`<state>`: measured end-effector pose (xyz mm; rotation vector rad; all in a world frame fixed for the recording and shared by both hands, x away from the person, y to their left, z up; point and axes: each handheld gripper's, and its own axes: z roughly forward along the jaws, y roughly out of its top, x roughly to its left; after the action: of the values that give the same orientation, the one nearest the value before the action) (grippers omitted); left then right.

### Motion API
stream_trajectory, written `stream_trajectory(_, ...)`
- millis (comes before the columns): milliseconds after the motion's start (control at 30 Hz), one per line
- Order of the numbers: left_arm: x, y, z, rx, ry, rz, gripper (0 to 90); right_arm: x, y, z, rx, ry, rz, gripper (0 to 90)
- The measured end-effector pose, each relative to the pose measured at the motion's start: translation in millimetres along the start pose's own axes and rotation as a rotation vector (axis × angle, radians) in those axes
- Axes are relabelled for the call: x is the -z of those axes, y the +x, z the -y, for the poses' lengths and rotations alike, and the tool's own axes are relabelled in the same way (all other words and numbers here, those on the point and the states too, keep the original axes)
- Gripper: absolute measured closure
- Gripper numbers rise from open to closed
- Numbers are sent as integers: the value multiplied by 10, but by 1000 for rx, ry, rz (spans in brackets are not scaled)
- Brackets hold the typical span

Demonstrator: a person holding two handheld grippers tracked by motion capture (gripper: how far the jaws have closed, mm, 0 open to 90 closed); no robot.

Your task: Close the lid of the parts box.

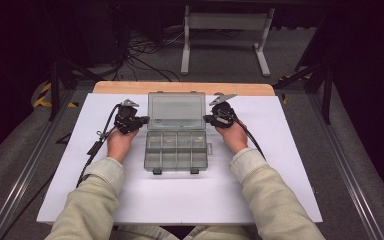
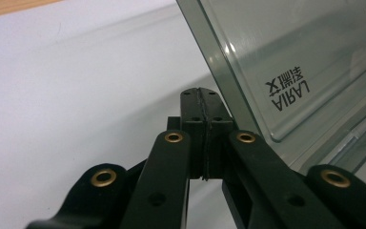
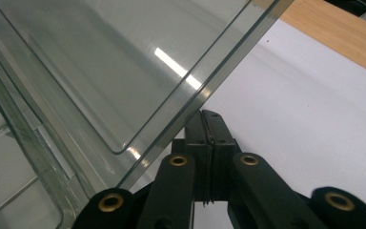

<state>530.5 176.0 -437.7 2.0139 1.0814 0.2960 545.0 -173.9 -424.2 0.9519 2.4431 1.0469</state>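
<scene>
Sleeves (image 1: 95,200) of pale cloth enter from the bottom edge of the high view, one forearm on each side of a white board (image 1: 145,200) that covers the table. Each hand holds one gripper, and both rest on the board beside a clear plastic box (image 1: 176,150). This box sits at the centre of the board, between the two hands; its base is divided into small compartments, and two dark latches show on its near edge. Its lid (image 1: 176,111) stands open, raised at the far side of the base. On the left side of the lid, the left gripper (image 1: 142,120) points inward with its tip just beside the lid's left edge. In the left gripper view its two jaws are pressed together with nothing between them, and the lid (image 2: 286,57) rises just right of the tip; whether they touch cannot be told. On the right side, the right gripper (image 1: 207,119) mirrors this, its tip at the lid's right edge. In the right gripper view its jaws are likewise fully closed and empty, with the lid's edge (image 3: 219,81) crossing directly over the tip. Cables trail from both grippers toward the near edge. Beyond the board, a wooden strip (image 1: 180,88) of the table shows, and farther off a grey metal stand (image 1: 225,35) rests on the floor.
</scene>
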Motion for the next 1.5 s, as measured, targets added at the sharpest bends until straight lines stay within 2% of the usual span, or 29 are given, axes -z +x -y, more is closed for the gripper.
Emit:
stream_trajectory(300, 36, -8, -23, -4, -31, 1, 898, 60, -4, -22, 4, -31, 9, 900)
stream_trajectory(800, 77, -25, -30, -13, -46, 7, 898, 137, 14, -46, 24, -66, 16, 900)
stream_trajectory(1167, 155, -44, -47, -41, -58, 25, 898, 220, 56, -46, 39, -93, -6, 900)
stream_trajectory(1200, 164, -55, -46, -34, -56, 28, 898, 229, 60, -44, 44, -95, -8, 900)
stream_trajectory(1267, 180, -54, -52, -49, -60, 28, 898, 249, 65, -47, 48, -99, -12, 900)
stream_trajectory(1500, 263, -88, -59, -62, -67, 50, 897, 384, 119, -88, 68, -129, -30, 900)
